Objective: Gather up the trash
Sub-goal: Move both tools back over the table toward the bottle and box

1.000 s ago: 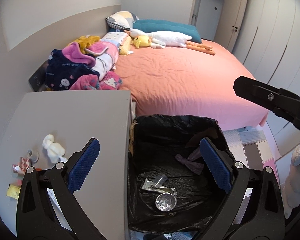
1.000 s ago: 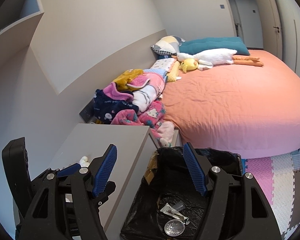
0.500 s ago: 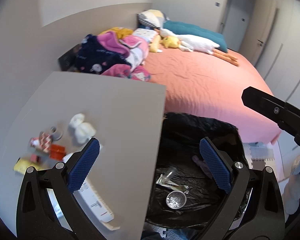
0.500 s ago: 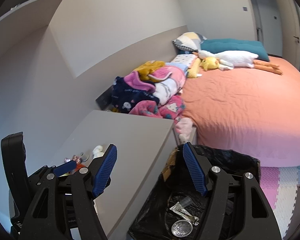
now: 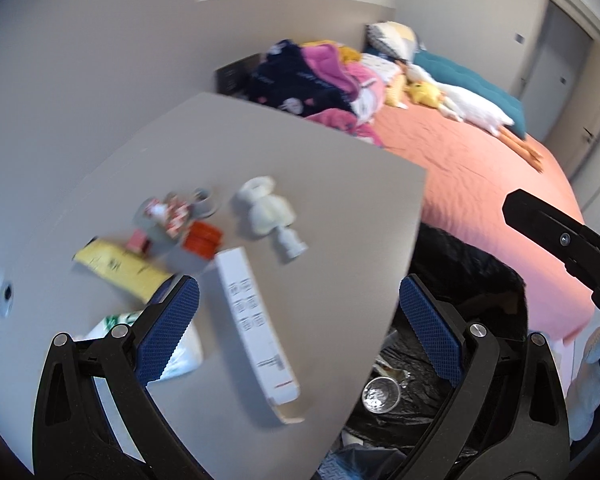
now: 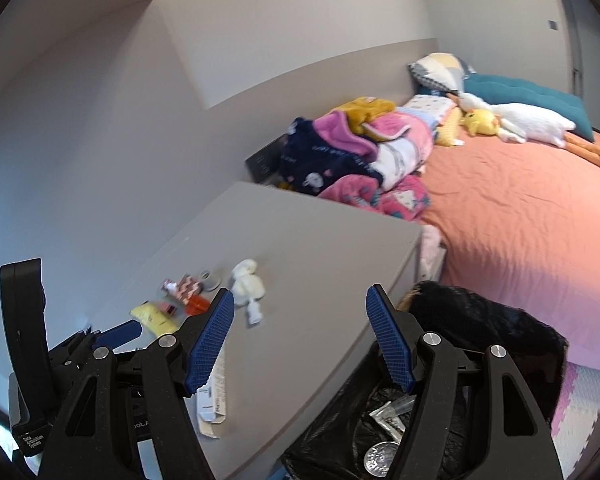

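Observation:
My left gripper (image 5: 297,332) is open and empty above the grey tabletop (image 5: 320,208). A long white box (image 5: 255,328) lies between its fingers. Beyond lie a yellow packet (image 5: 119,270), an orange cap (image 5: 203,239), a red-and-white wrapper (image 5: 167,212) and a white crumpled piece (image 5: 265,210). A white-green bag (image 5: 179,344) sits by the left finger. The black-lined trash bin (image 5: 472,276) stands at the table's right, with a foil cup (image 5: 381,394) inside. My right gripper (image 6: 300,344) is open and empty over the table edge; the bin (image 6: 480,328) lies below it.
An orange bed (image 6: 520,216) with a pile of clothes (image 6: 360,152), pillows and a plush goose (image 6: 528,120) lies beyond the table. A grey wall (image 6: 99,140) runs along the left. Foam mats (image 6: 584,396) cover the floor at the right.
Both grippers have swung left from over the bin toward the tabletop. The trash items and white box have come into the centre of the left wrist view. Both stay open.

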Demonstrator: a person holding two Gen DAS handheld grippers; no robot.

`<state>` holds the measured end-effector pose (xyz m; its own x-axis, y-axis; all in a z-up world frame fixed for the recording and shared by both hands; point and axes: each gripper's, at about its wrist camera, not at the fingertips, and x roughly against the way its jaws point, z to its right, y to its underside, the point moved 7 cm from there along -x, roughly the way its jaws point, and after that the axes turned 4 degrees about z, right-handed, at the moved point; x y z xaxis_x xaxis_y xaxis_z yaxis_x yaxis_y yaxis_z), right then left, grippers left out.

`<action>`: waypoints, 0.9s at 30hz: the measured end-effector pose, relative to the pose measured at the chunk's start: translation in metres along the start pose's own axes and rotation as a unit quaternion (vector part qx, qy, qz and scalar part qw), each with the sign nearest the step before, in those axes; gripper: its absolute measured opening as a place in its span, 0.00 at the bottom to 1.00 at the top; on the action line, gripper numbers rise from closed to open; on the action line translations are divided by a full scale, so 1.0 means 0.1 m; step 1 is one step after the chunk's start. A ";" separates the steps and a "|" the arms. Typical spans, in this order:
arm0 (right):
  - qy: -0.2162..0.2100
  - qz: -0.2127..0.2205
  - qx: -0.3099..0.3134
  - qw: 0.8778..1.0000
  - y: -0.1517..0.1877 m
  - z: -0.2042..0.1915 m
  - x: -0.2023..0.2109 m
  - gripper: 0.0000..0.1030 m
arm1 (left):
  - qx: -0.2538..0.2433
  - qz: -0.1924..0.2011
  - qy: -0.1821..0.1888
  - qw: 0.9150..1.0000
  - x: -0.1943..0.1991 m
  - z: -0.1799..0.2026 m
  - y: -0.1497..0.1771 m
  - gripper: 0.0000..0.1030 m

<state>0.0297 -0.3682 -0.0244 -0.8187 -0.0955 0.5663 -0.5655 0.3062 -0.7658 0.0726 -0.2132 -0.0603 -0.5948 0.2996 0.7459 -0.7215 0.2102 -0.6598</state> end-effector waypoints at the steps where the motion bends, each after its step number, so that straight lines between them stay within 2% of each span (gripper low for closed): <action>1: -0.005 -0.004 0.004 1.000 0.02 -0.04 -0.03 0.67 | 0.008 -0.001 -0.007 1.000 0.01 -0.07 0.03 0.94; 9: -0.044 -0.028 0.040 0.998 0.19 -0.40 -0.20 0.67 | 0.080 -0.017 -0.057 0.995 0.03 -0.51 0.26 0.94; 15: -0.064 -0.047 0.060 0.995 0.34 -0.59 -0.34 0.67 | 0.133 -0.037 -0.096 0.986 -0.01 -0.82 0.44 0.94; 18: -0.065 -0.058 0.066 0.994 0.42 -0.64 -0.43 0.67 | 0.167 -0.051 -0.115 0.978 -0.04 -0.98 0.54 0.94; 23: -0.061 -0.075 0.075 0.992 0.54 -0.70 -0.58 0.67 | 0.243 -0.077 -0.139 0.957 -0.12 -1.28 0.71 0.94; 27: -0.058 -0.080 0.082 0.992 0.60 -0.74 -0.67 0.67 | 0.290 -0.088 -0.142 0.942 -0.18 -1.42 0.76 0.94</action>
<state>0.0578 -0.2739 -0.0855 -0.7174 -0.2413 0.6535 -0.6905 0.1215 -0.7131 0.0787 -0.0710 -0.1373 -0.4592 0.0296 0.8878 -0.8412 -0.3356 -0.4239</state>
